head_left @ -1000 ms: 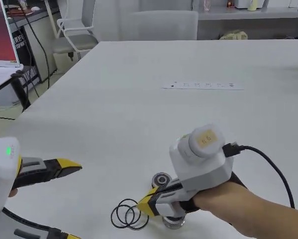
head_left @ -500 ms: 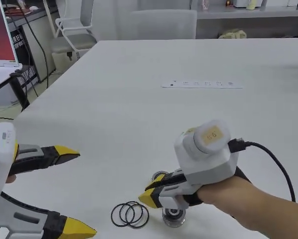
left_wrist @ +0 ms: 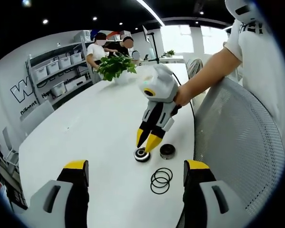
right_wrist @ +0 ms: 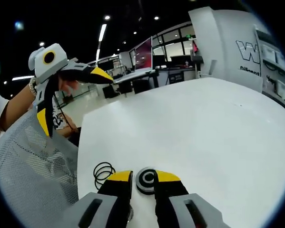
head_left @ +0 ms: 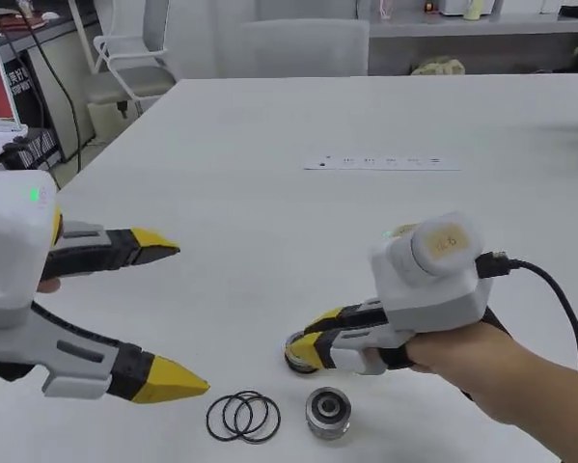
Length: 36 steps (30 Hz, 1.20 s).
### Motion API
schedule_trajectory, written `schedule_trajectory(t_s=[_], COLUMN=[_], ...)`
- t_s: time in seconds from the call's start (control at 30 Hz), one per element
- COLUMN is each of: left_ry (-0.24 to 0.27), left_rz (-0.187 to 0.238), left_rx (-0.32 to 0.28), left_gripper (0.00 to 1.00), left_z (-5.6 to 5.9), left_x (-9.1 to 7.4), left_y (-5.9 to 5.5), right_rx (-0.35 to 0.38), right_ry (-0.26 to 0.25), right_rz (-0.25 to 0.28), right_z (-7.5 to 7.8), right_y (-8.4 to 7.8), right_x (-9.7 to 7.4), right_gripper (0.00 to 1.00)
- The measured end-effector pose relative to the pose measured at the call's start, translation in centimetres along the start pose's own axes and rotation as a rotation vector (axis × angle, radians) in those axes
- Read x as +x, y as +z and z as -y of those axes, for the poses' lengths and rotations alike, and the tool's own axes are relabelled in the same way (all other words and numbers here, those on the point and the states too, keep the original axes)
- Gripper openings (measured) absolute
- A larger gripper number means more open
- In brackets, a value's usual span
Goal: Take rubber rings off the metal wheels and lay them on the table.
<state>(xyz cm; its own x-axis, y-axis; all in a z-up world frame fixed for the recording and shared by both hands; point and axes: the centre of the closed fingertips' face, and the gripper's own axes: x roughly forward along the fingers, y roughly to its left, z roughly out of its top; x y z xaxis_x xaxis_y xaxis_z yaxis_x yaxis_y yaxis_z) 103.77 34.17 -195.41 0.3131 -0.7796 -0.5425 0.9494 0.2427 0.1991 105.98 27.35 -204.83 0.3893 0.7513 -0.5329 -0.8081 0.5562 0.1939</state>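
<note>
Black rubber rings (head_left: pixel 243 416), three thin loops overlapping in a little cluster, are lying flat on the white table (head_left: pixel 269 193), right at the near edge. Just beside them we have a round metal wheel (head_left: pixel 327 413) with a dark band around it, standing on its own with nothing touching it.

And over at the second metal wheel (head_left: pixel 296 352), we see the right gripper (head_left: pixel 313 340), white-bodied with yellow-tipped black jaws. From the left gripper view its tips come down onto that wheel (left_wrist: pixel 142 155), with the free wheel (left_wrist: pixel 167 151) and the rings (left_wrist: pixel 161 180) close by. Its own camera shows the wheel (right_wrist: pixel 146 179) sitting right between the two tips of the right gripper (right_wrist: pixel 143 179), jaws drawn in to a narrow gap on either side. Whether they actually bite on it, we cannot tell.

The left gripper (head_left: pixel 178 318) hangs over the table well to the side, jaws spread wide, nothing between them. Its own view looks between the parted tips of the left gripper (left_wrist: pixel 135 166) at the wheels and rings.
</note>
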Motion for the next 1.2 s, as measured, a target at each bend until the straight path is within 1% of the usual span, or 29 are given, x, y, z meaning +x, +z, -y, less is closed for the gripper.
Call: schedule_trajectory(t_s=[0.07,0.17,0.27,0.33,0.47,0.53,0.57,0.63,0.67,0.7,0.77,0.87,1.0,1.1,1.2], left_ry=[-0.013,-0.029,-0.045,-0.049,-0.066,-0.078,-0.079,-0.075,-0.075,-0.074,-0.074,-0.074,-0.061,-0.046,-0.042], left_rz=[0.011,0.023,0.027,0.038,0.083,0.09,0.091,0.085,0.088,0.094,0.107,0.106,0.093,0.075,0.061], left_rx=[0.014,0.034,0.05,0.075,0.097,0.09,0.087,0.081,0.082,0.078,0.05,0.049,-0.02,-0.083,-0.1], left_gripper=[0.78,0.77,0.73,0.71,0.7,0.67,0.64,0.54,0.52,0.51,0.54,0.53,0.5,0.45,0.41], left_z=[-0.2,-0.5,-0.8,-1.1,-1.3,-1.3,-1.3,-1.5,-1.6,-1.6,-1.5,-1.3,-1.3,-1.3,-1.3], left_x=[0.6,1.5,2.5,3.2,4.6,5.4,5.6,6.6,7.1,7.4,8.4,9.6,10.8,11.2,11.4], left_y=[0.6,1.3,1.9,2.5,3.8,4.2,4.3,4.4,4.4,4.5,4.5,3.8,1.8,0.0,-1.1], right_rx=[0.002,0.004,0.002,-0.001,0.001,-0.005,-0.005,-0.006,-0.007,-0.009,-0.009,-0.009,-0.01,-0.008,-0.005], right_ry=[-0.019,-0.027,-0.034,-0.039,-0.055,-0.056,-0.054,-0.049,-0.049,-0.049,-0.046,-0.042,-0.042,-0.042,-0.04], right_rz=[-0.003,-0.003,-0.007,-0.012,-0.033,-0.044,-0.047,-0.051,-0.052,-0.053,-0.055,-0.058,-0.058,-0.058,-0.061], right_z=[0.6,1.1,1.4,1.6,2.1,2.1,2.1,2.0,2.0,2.0,1.9,1.8,1.7,1.7,1.7], right_y=[-0.3,-0.5,-0.9,-1.1,-1.8,-2.1,-2.2,-2.2,-2.2,-2.2,-2.3,-2.4,-2.4,-2.4,-2.6], right_x=[-0.2,-0.5,-0.8,-0.9,-1.0,-1.0,-0.9,-0.9,-0.9,-0.9,-0.9,-0.9,-0.9,-1.0,-0.9], right_gripper=[0.15,0.15,0.17,0.17,0.17,0.16,0.16,0.17,0.17,0.16,0.17,0.17,0.17,0.17,0.17])
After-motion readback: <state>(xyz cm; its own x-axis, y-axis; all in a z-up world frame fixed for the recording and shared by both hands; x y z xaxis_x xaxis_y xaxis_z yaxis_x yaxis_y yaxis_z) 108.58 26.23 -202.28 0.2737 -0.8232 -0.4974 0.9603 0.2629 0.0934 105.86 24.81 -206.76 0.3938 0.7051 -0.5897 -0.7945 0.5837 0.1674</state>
